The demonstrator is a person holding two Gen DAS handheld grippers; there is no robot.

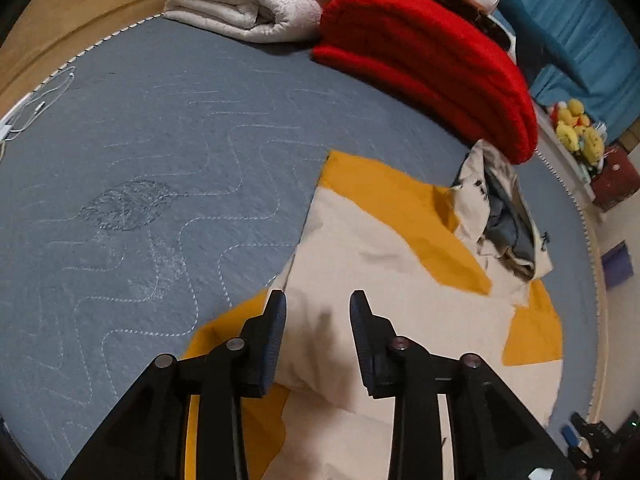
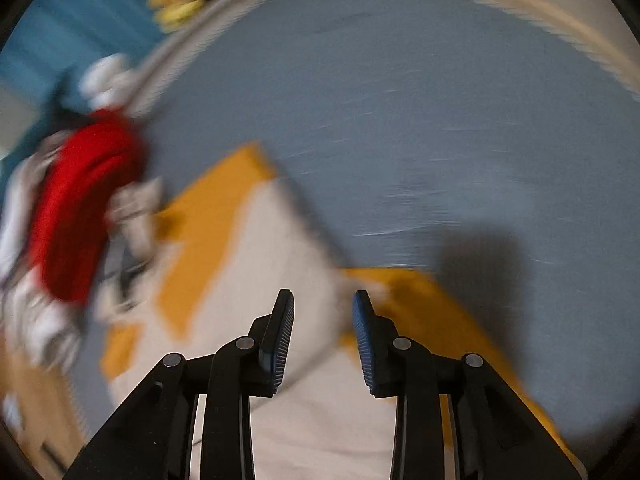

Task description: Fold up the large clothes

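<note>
A large cream and mustard-yellow jacket [image 1: 400, 240] lies spread on a grey-blue quilted mattress [image 1: 160, 160]. Its hood [image 1: 504, 216] is bunched at the far right. My left gripper [image 1: 318, 304] hangs over the jacket's near left part, open, and the cream cloth shows in the gap between the blue pads without being pinched. The right wrist view is blurred. There my right gripper [image 2: 323, 304] stands open above the jacket [image 2: 260, 260], near a cream edge beside a yellow panel, with nothing clamped.
A folded red blanket [image 1: 432, 60] and a folded white blanket [image 1: 240, 0] lie at the far end of the mattress. A white cable [image 1: 36, 104] rests at the left edge. Yellow plush toys [image 1: 576, 128] sit beyond the right edge. Bare mattress [image 2: 400, 120] stretches ahead of the right gripper.
</note>
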